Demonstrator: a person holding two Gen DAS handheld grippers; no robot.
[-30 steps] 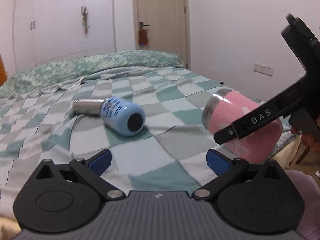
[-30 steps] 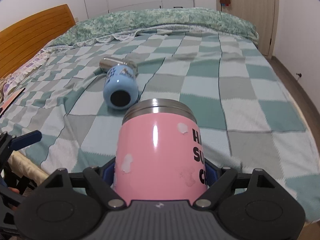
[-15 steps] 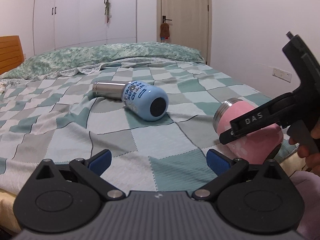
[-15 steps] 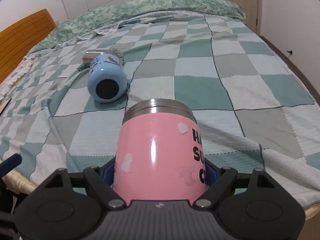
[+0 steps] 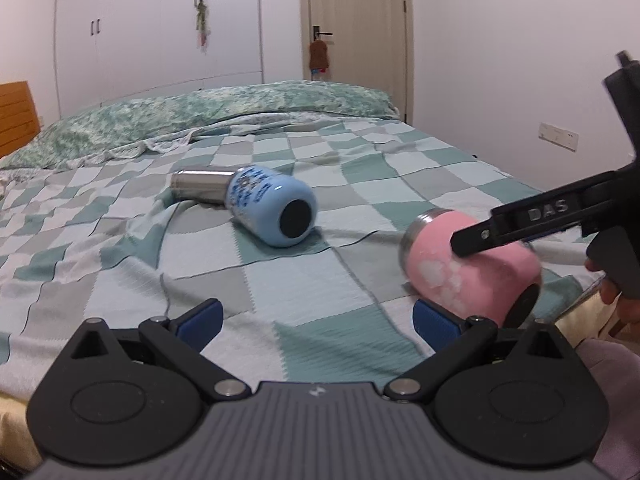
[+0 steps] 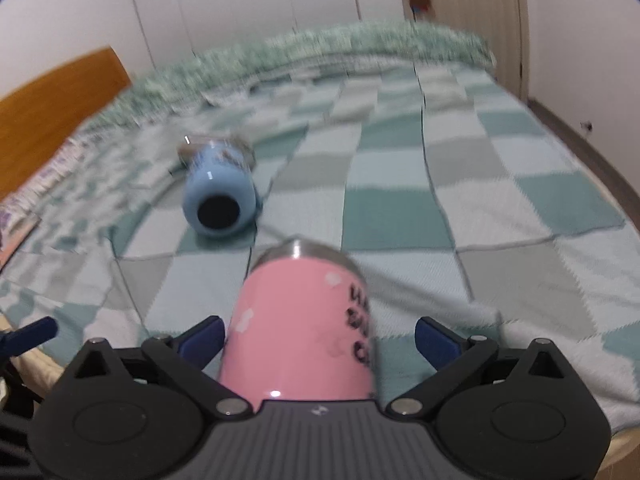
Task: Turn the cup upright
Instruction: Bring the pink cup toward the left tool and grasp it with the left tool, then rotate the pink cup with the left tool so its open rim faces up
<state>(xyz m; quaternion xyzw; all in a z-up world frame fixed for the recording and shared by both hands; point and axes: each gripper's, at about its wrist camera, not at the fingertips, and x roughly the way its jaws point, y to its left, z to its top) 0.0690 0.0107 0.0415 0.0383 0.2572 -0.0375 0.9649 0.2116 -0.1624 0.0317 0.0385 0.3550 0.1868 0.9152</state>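
Note:
A pink cup [image 6: 304, 320] with a steel rim lies on its side on the checked bedspread; it also shows in the left wrist view [image 5: 468, 264] at the right. My right gripper [image 6: 318, 338] is open around it: the left pad sits near the cup, the right pad stands clear of it. In the left wrist view a right gripper finger [image 5: 532, 220] lies across the cup's top. A blue cup [image 5: 268, 210] with a steel neck lies on its side farther in; it also shows in the right wrist view [image 6: 220, 196]. My left gripper [image 5: 316, 318] is open and empty, low over the bed.
The checked bedspread [image 5: 120, 240] covers the bed, with a green patterned pillow roll [image 5: 200, 116] at the back. A wooden headboard [image 6: 52, 116] stands at the left. The bed's near edge [image 6: 616, 432] runs just below the pink cup. Wardrobe and door [image 5: 356, 20] stand behind.
My right gripper has opened and let go of the pink cup, which now lies lower on the bedspread. The right view has swung and blurred. My left gripper shifted slightly.

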